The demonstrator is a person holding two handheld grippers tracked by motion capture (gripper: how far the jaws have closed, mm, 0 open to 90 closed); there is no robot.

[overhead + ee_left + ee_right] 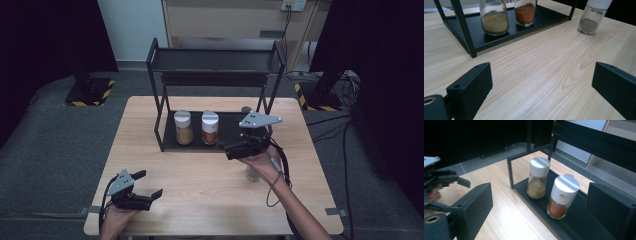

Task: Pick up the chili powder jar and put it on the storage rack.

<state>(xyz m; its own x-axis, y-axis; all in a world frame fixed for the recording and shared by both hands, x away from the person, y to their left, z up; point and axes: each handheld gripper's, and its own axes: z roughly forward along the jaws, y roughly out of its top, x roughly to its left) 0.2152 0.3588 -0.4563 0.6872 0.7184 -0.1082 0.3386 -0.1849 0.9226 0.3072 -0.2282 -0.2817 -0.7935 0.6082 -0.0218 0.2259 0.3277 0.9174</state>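
1. Our right gripper (239, 148) hovers at the rack (159, 75) front, jaws wide and empty, facing the orange spice jar (562, 197) on the bottom shelf.
2. Probably glass: light, stiff, slippery, breakable; we'd grip the body below the cap.
3. Our left gripper (148, 186) rests on the table (200, 175), jaws wide.

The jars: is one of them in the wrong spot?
Yes, maybe. Two jars, yellow-brown and orange, stand upright on the black rack's bottom shelf. A third jar of grey powder stands alone on the table beside the rack. Nothing is spilled.
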